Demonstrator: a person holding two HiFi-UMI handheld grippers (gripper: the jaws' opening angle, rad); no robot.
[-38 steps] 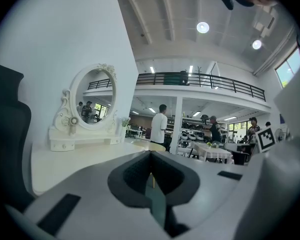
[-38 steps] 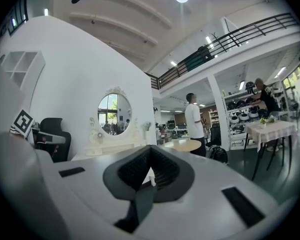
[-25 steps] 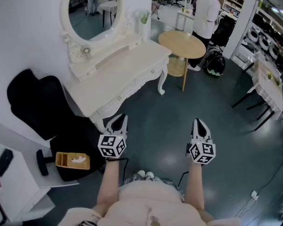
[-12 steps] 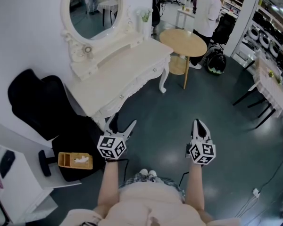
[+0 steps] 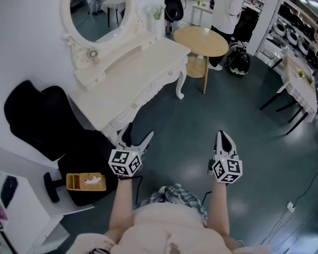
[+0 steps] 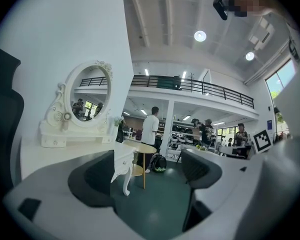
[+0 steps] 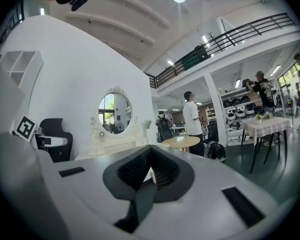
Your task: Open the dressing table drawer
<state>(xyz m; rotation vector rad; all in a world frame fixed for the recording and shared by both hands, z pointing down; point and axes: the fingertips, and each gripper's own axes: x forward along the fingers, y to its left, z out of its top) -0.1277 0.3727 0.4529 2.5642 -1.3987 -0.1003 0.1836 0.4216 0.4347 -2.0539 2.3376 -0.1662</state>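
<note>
The white dressing table (image 5: pixel 143 62) with its oval mirror (image 5: pixel 98 7) stands against the wall at upper left. Its drawer fronts (image 5: pixel 151 91) are closed, and a small knob (image 5: pixel 133 106) shows near the close end. My left gripper (image 5: pixel 139 133) hovers just short of the table's near corner. It is open, its jaws have just been opening, and nothing is between them. In the left gripper view the table (image 6: pixel 65 151) lies ahead to the left of that gripper (image 6: pixel 150 184). My right gripper (image 5: pixel 222 137) is shut and empty over the floor, clear of the table, and looks toward the table (image 7: pixel 115 146).
A black chair (image 5: pixel 37 118) stands left of the dressing table. A yellow tissue box (image 5: pixel 85 182) lies on a white shelf at lower left. A round wooden table (image 5: pixel 200 40) and a standing person (image 5: pixel 222 4) are beyond. A dining table (image 5: pixel 302 86) stands at right.
My left gripper's jaws have gone from shut to wide open, staying near the table's corner. The right gripper has barely shifted.
</note>
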